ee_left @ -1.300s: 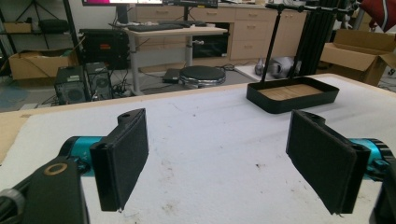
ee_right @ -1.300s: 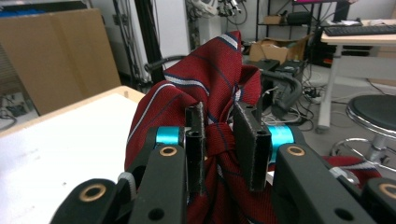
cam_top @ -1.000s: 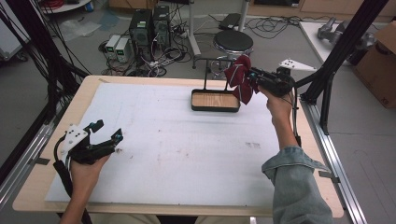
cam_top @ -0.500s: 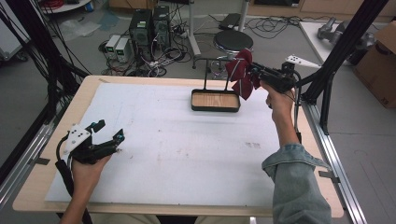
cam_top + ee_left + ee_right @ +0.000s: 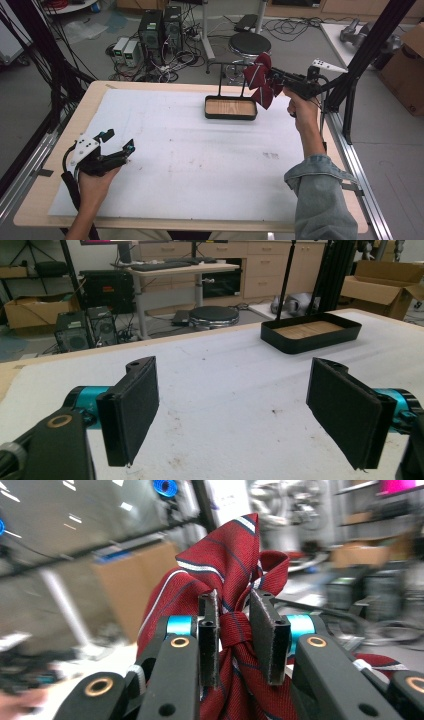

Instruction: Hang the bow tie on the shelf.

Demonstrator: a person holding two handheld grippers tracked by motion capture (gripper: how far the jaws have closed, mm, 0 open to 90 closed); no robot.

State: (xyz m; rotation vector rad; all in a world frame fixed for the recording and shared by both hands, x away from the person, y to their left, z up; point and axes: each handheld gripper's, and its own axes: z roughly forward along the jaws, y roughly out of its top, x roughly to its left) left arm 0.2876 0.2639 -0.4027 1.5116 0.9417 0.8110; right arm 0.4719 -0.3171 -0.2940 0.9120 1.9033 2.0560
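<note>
A dark red striped tie (image 5: 260,80) hangs bunched in the air just right of a black tray (image 5: 231,117) with a wooden floor at the table's far side. My right gripper (image 5: 273,83) is shut on the tie's knot, held level and pointing left; in the right gripper view the tie (image 5: 220,570) is pinched between the two pads of the gripper (image 5: 235,630). My left gripper (image 5: 120,140) rests near the table's left front, open and holding nothing. In the left gripper view its jaws (image 5: 239,410) stand wide apart, with the tray (image 5: 300,346) far ahead.
A thin black stand (image 5: 220,75) rises behind the tray. The white mat (image 5: 190,160) covers the table. A black frame post (image 5: 367,55) stands at the right edge. Beyond the table are a stool (image 5: 249,44) and computers (image 5: 160,30).
My right hand has lifted the tie slightly beside the tray. The left gripper has stayed in place.
</note>
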